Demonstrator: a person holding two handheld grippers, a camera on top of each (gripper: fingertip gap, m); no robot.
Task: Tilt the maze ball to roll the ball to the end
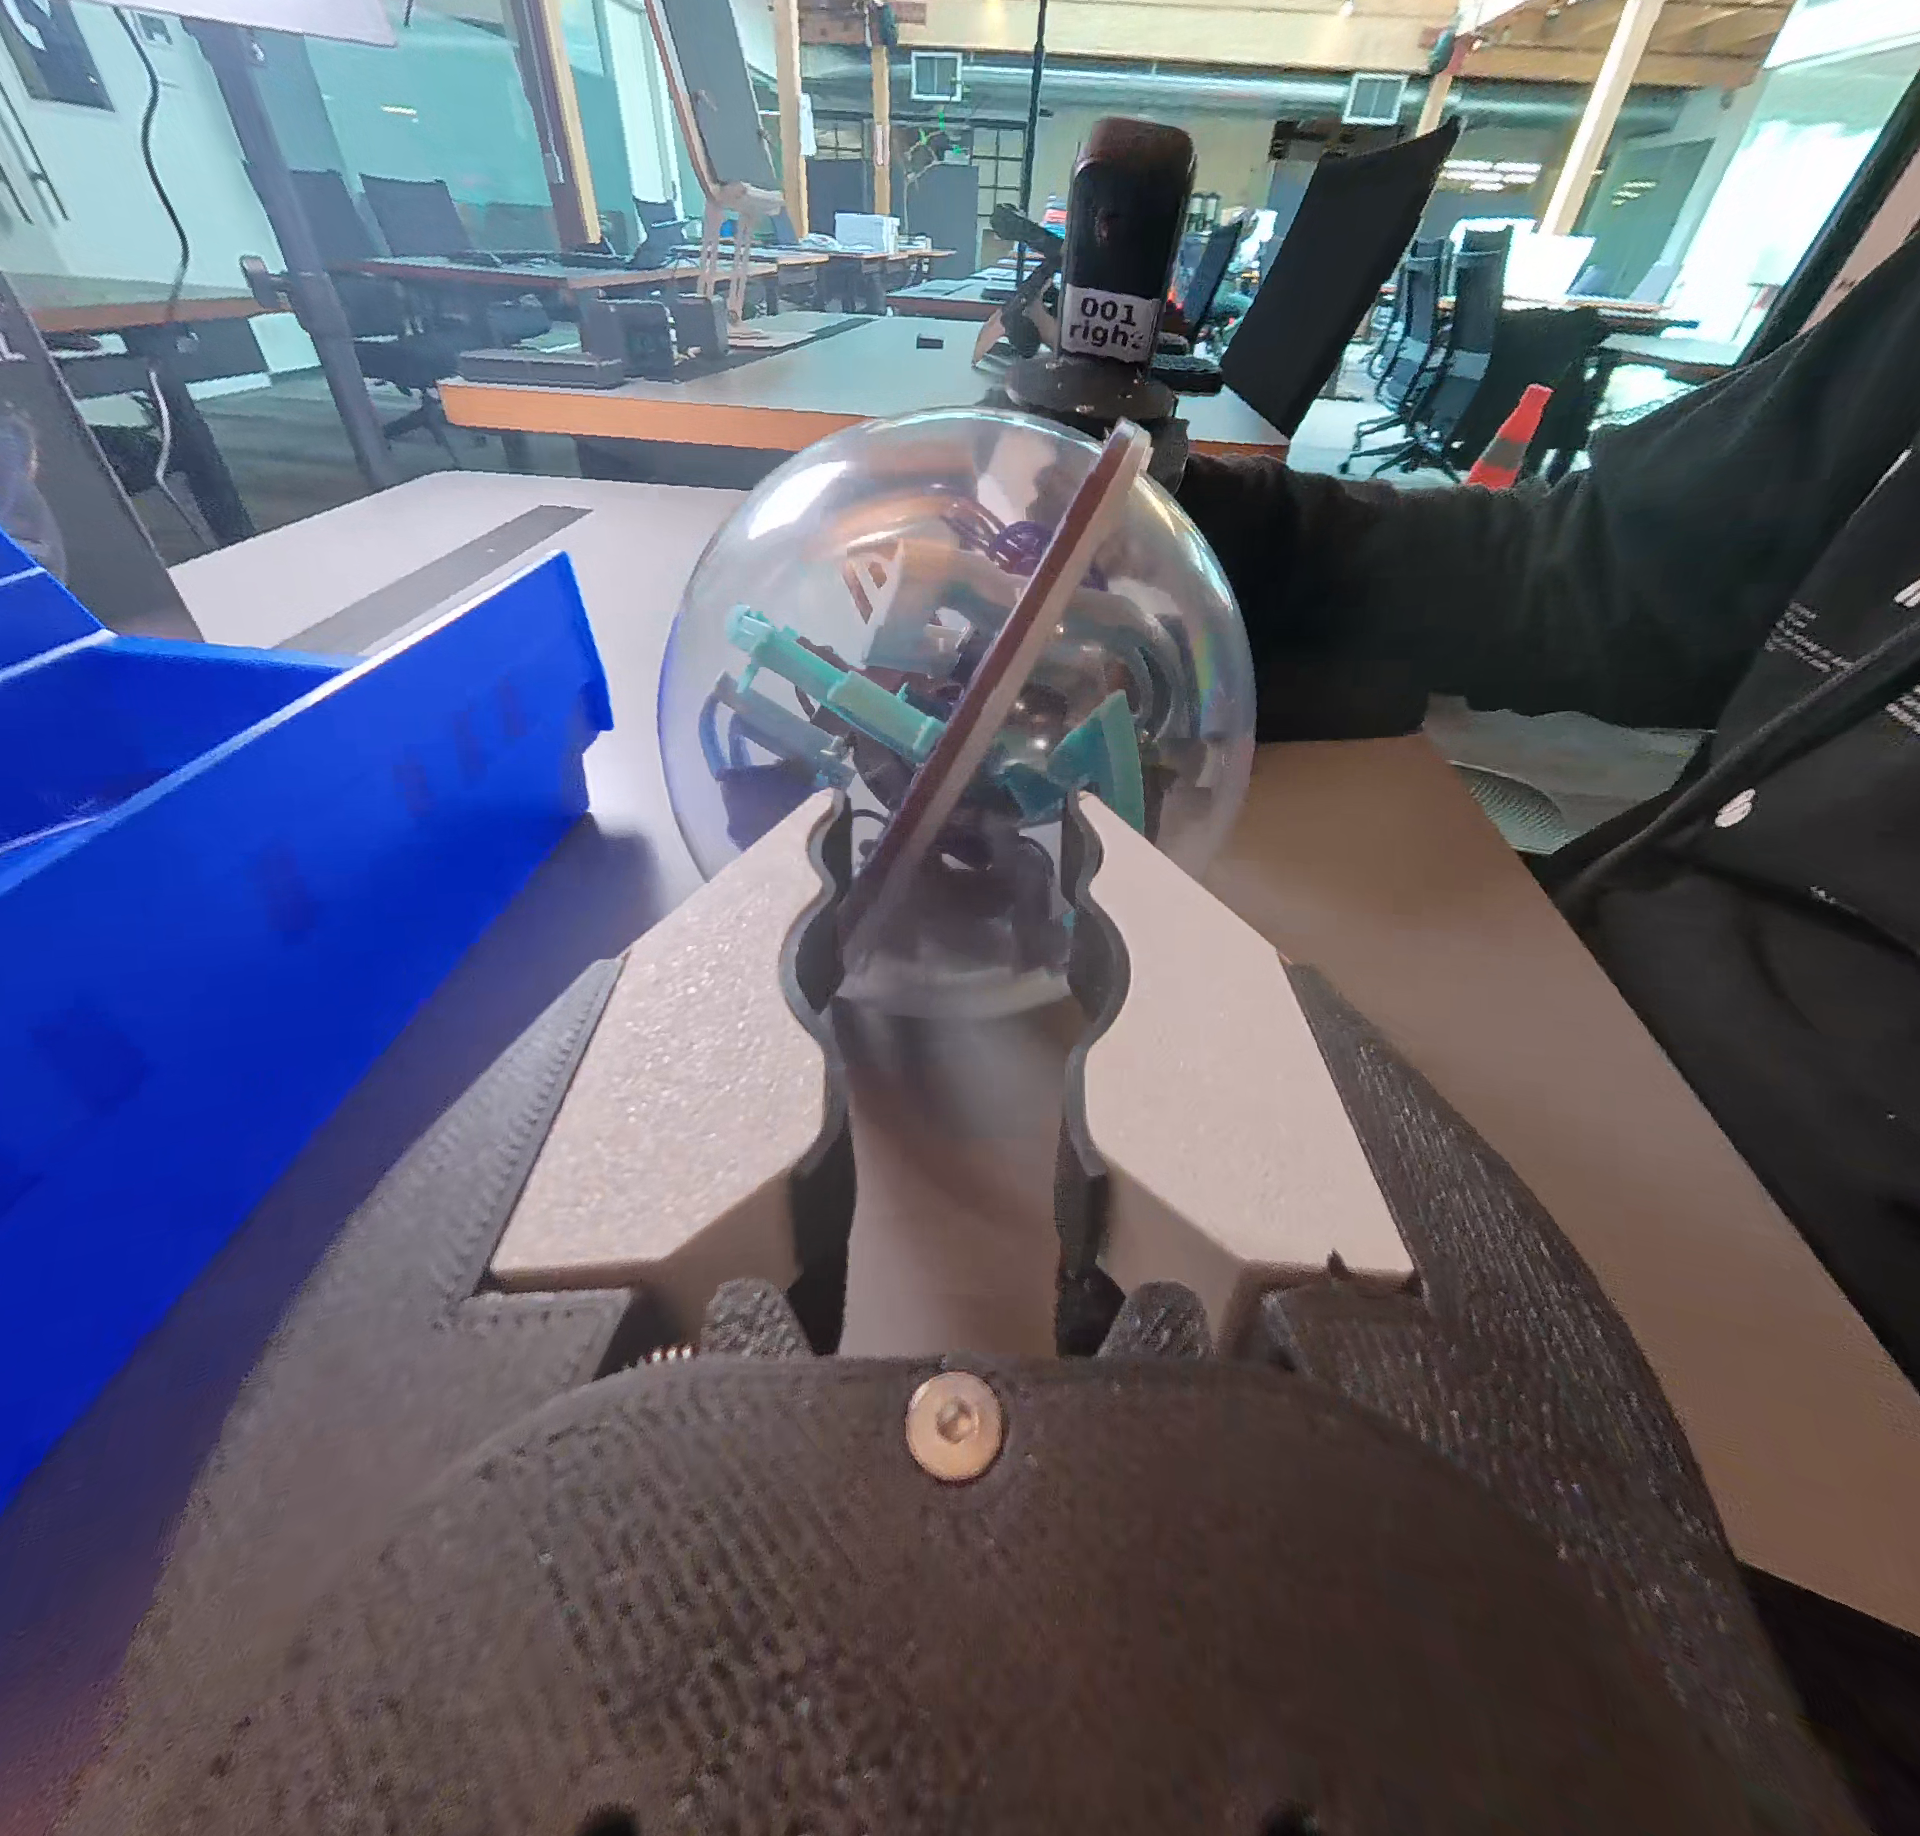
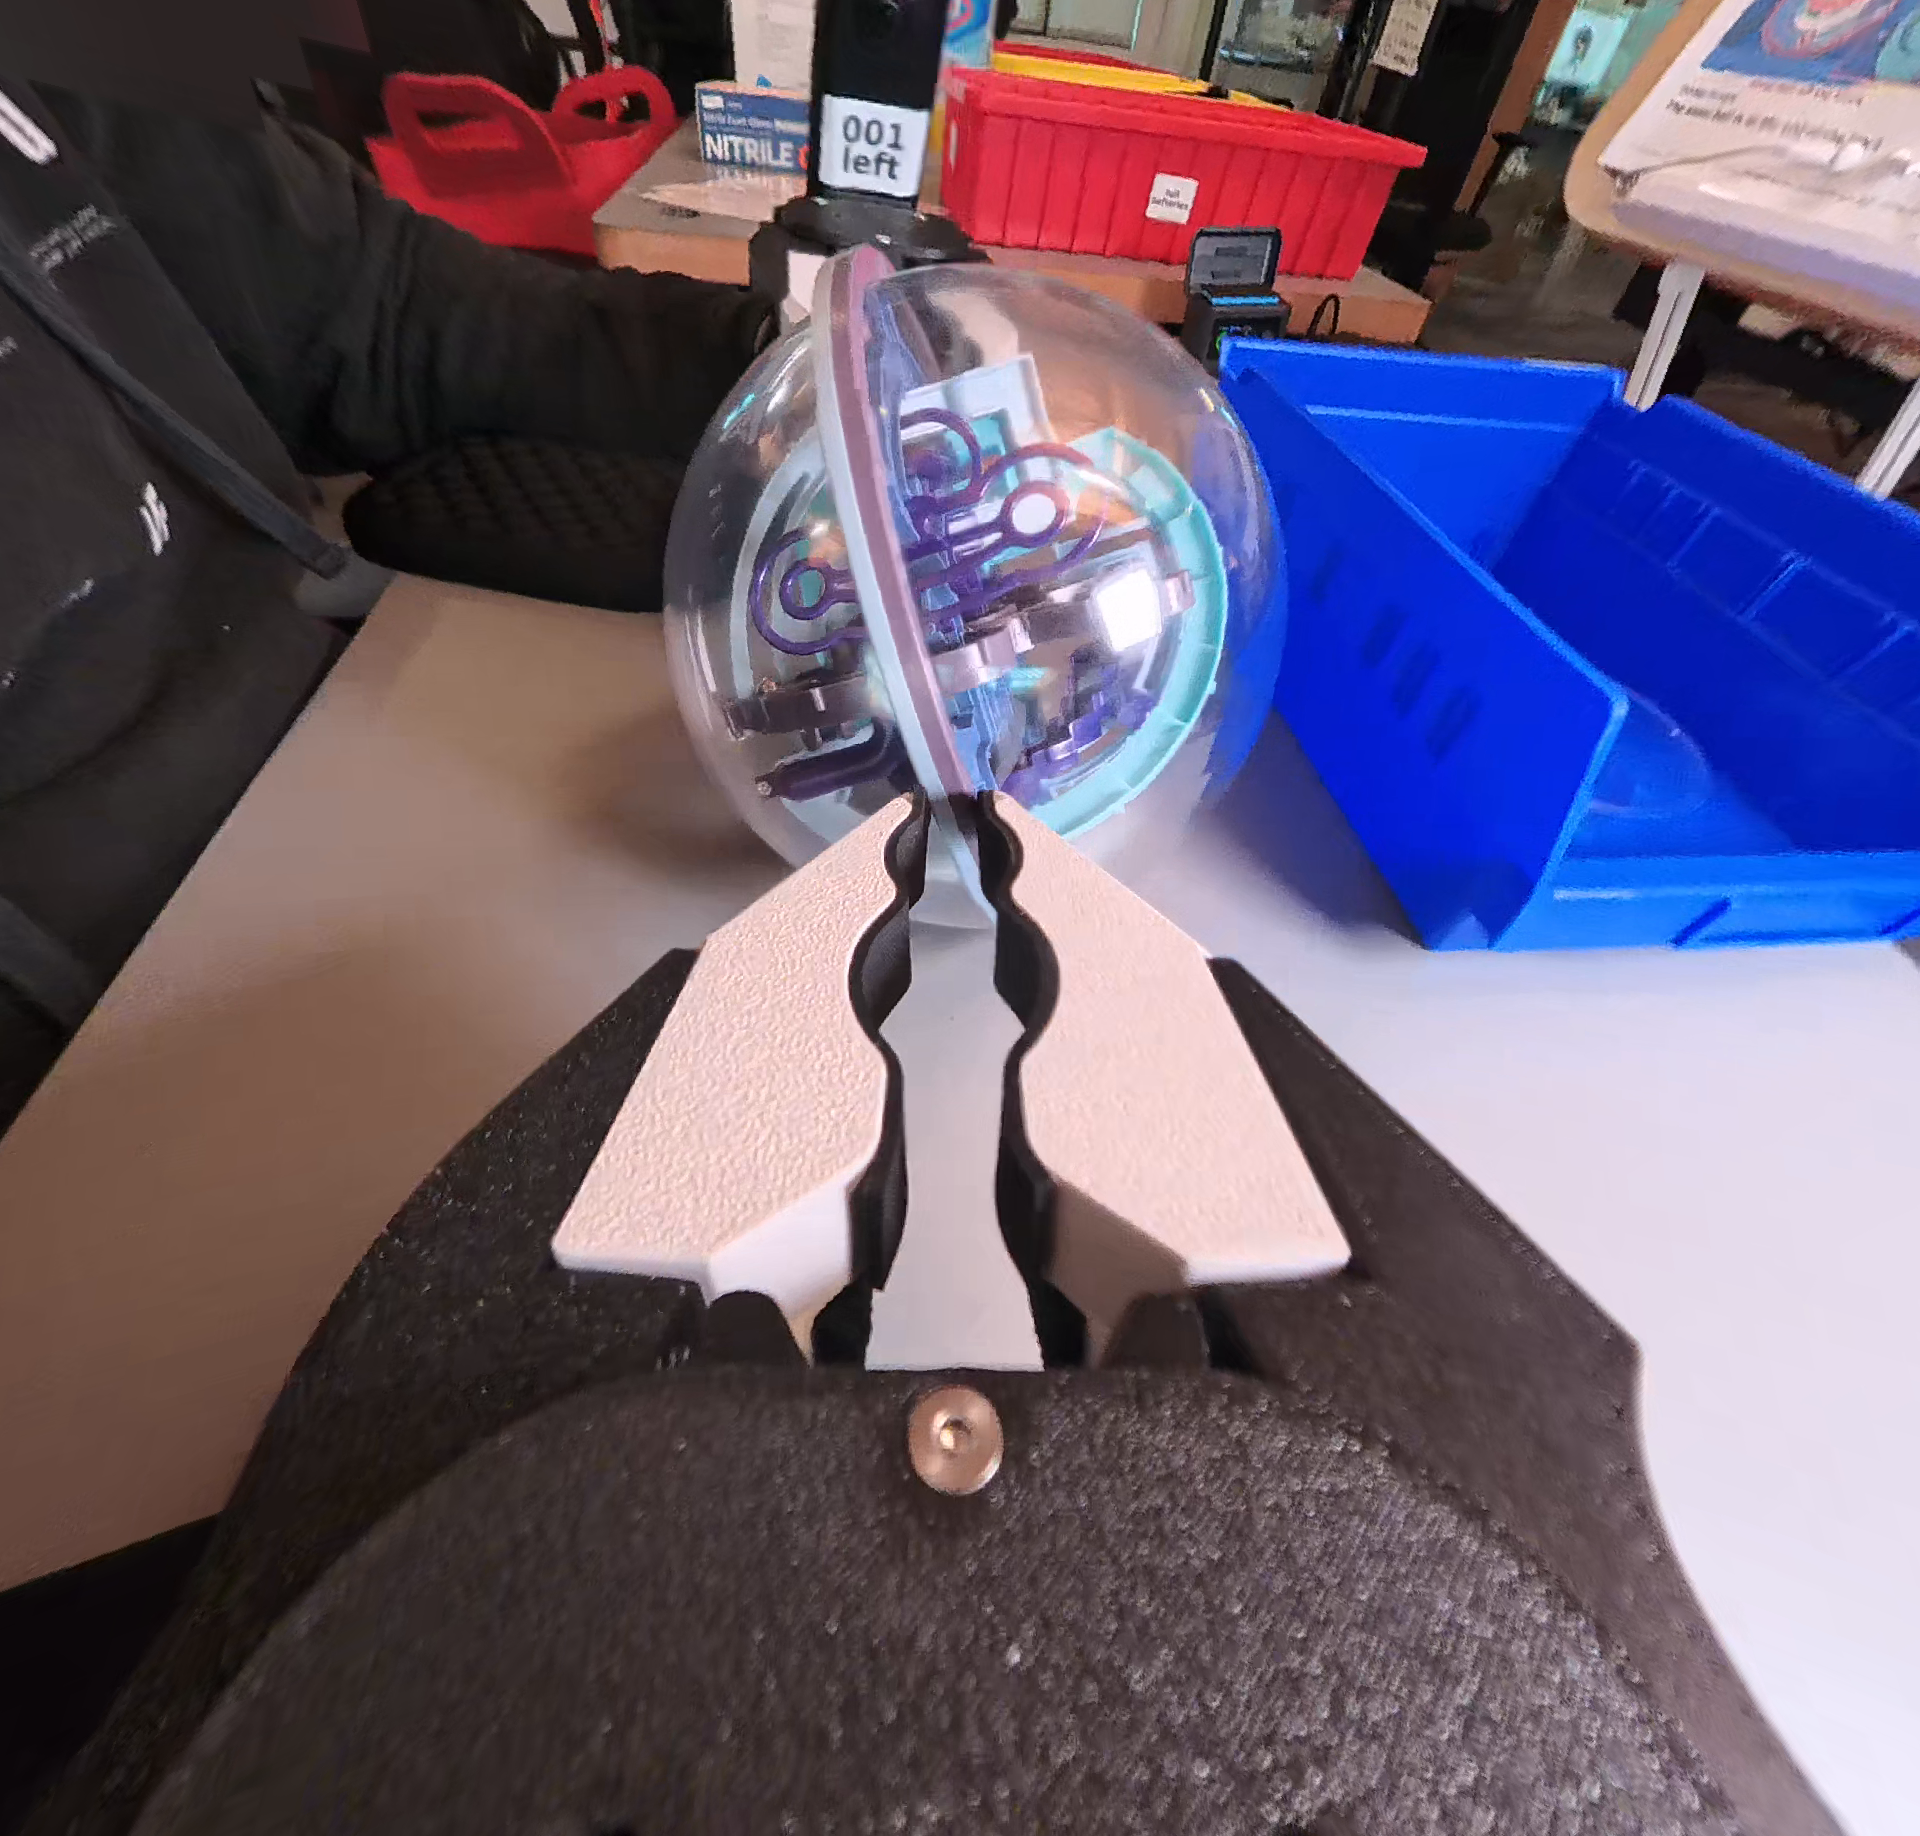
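Biggest thing around is the grey tabletop (image 2: 1351, 1215), then the bright blue open plastic bin (image 2: 1621, 664) sitting at about 3 o'clock of the action in the right wrist view (9 o'clock from the left one). Just beside that bin, on or barely off the table, is the clear plastic maze ball (image 2: 966, 581): a see-through sphere with teal, purple and dark tracks inside and a thin lilac seam rim (image 2: 883, 581) running round it, tilted off vertical.

Right gripper (image 2: 948, 799) comes in from 6 o'clock, and its white fingers are nearly together, black wavy pads pinched on the bottom edge of that rim. Left gripper (image 1: 951, 830) is on the opposite side, jaws about a third open with the rim and the sphere's lower curve sitting between them. The frame's smeary there, so I can't tell if its pads actually press yet.

So I'd call this the grab-it stage, before any real tilting. I can't pick out the little ball inside, so no clue on progress. Next move probably needs the left side clamped firmly, then slow coordinated rolling of both wrists. That thin rim looks easy to slip off.
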